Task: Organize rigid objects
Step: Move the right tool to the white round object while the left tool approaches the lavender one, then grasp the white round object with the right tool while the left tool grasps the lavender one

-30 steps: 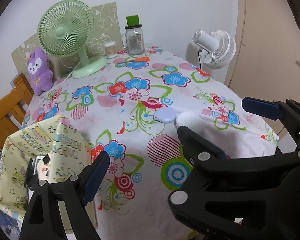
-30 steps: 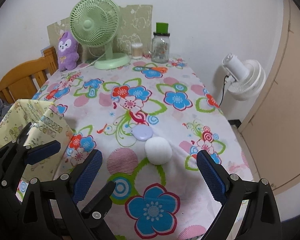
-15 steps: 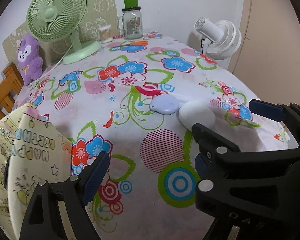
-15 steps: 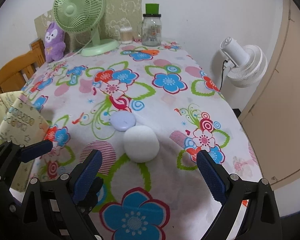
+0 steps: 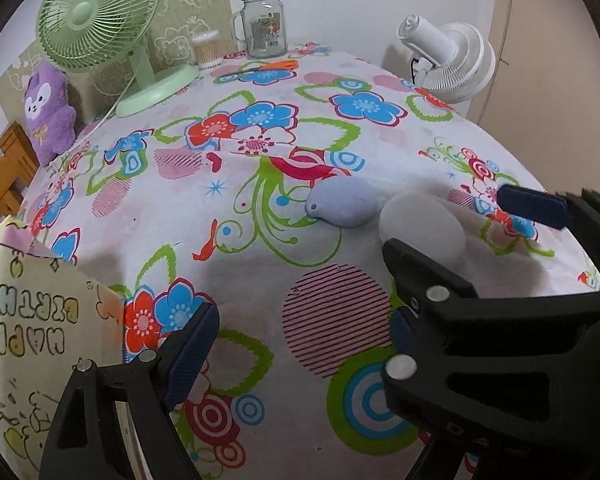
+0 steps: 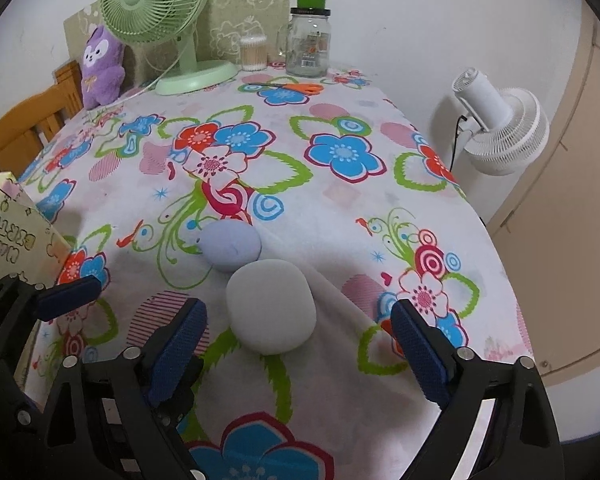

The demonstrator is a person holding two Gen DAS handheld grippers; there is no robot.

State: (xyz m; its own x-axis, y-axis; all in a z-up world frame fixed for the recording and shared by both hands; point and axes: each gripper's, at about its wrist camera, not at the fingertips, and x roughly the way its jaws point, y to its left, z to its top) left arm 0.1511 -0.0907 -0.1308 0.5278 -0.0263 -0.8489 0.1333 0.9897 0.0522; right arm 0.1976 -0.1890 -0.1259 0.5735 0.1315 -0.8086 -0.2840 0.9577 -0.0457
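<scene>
Fingers (image 6: 184, 340) of the right gripper (image 6: 300, 344), just narrowing, gaped unclenched around a white pebble-shaped object (image 6: 271, 306); a lilac one (image 6: 231, 246) touched it behind.

We count 2 rounded pebble-like objs ahead of the fingers: 1 white pebble (image 6: 271, 307), 1 lavender pebble (image 6: 231, 246). Farther out: 2 fans, 1 green fan (image 6: 156, 4) & 1 white fan (image 6: 500, 128). Also 1 glass jar (image 6: 307, 44), 1 swab tub (image 6: 253, 53), 1 purple plush (image 6: 100, 66), 1 scissors (image 6: 296, 88), 1 printed box (image 5: 24, 320).
</scene>
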